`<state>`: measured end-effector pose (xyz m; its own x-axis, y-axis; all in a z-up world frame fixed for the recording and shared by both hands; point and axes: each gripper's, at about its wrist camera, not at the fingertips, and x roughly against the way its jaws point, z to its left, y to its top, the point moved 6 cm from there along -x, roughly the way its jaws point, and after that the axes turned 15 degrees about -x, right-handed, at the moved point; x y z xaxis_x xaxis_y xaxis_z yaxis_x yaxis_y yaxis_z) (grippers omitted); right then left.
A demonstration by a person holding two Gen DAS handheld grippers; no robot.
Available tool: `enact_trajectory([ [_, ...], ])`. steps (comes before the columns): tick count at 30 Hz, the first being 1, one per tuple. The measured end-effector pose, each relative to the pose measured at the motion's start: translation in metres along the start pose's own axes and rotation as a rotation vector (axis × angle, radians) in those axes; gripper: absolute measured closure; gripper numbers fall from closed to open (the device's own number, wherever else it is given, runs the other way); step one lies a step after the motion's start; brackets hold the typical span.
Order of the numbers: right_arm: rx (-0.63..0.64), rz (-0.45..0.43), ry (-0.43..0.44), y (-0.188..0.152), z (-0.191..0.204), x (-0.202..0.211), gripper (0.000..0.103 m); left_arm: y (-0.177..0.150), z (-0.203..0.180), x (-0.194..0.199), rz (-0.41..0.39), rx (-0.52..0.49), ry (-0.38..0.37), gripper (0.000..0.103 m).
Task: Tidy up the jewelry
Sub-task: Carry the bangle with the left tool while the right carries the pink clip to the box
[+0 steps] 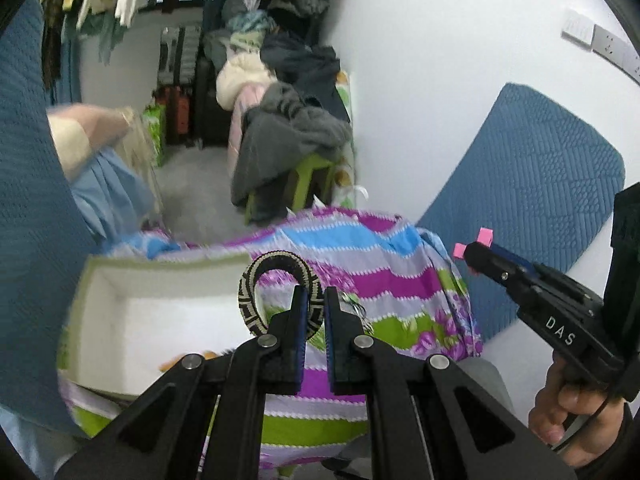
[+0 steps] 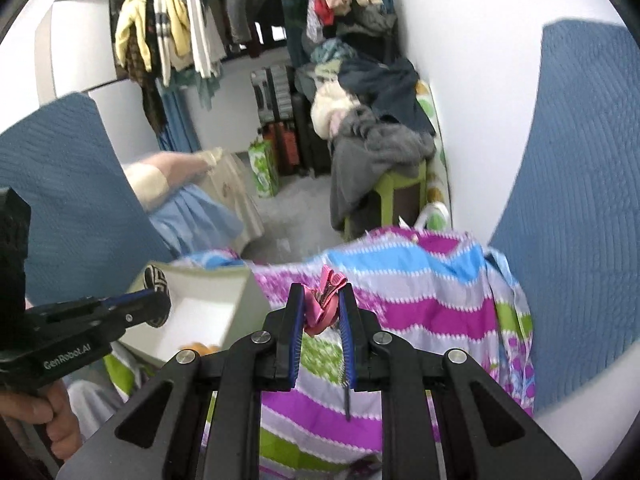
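My left gripper [image 1: 315, 300] is shut on a black-and-cream woven bangle [image 1: 256, 280] and holds it up above the striped cloth, beside the white box [image 1: 160, 312]. The bangle also shows in the right wrist view [image 2: 157, 280], over the box [image 2: 200, 312]. My right gripper [image 2: 320, 296] is shut on a pink ribbon hair clip [image 2: 325, 300], held above the cloth. In the left wrist view the right gripper [image 1: 472, 248] is at the right with pink showing at its tips. A small silvery piece [image 1: 356, 308] lies on the cloth by the left fingers.
A bright striped floral cloth [image 1: 384, 276] covers the work surface. Blue quilted panels [image 1: 520, 200] stand left and right. Behind are a green stool piled with clothes [image 1: 288, 140], suitcases [image 1: 176, 80], hanging garments and a white wall. Something orange [image 1: 208, 356] lies in the box.
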<state>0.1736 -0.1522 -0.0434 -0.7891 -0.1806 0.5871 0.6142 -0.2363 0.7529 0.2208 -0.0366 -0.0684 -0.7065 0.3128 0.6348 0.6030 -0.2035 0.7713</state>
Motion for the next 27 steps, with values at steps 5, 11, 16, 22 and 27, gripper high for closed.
enact_trajectory([
  [5, 0.027, -0.051, 0.040, 0.019, 0.034, 0.010, 0.089, 0.016, 0.022, 0.037, -0.052, -0.012, 0.056, 0.097],
  [11, 0.062, -0.072, 0.097, 0.029, 0.081, 0.009, 0.089, 0.019, 0.060, 0.070, -0.087, -0.006, 0.136, 0.097],
  [16, 0.102, -0.056, 0.135, 0.022, 0.116, -0.005, 0.089, 0.007, 0.092, 0.081, -0.085, 0.019, 0.194, 0.097],
  [22, 0.137, 0.010, 0.144, 0.000, 0.143, -0.037, 0.089, -0.020, 0.128, 0.073, -0.056, 0.069, 0.211, 0.097],
  [27, 0.165, 0.088, 0.128, -0.028, 0.155, -0.069, 0.089, -0.044, 0.151, 0.054, -0.015, 0.099, 0.212, 0.097],
])
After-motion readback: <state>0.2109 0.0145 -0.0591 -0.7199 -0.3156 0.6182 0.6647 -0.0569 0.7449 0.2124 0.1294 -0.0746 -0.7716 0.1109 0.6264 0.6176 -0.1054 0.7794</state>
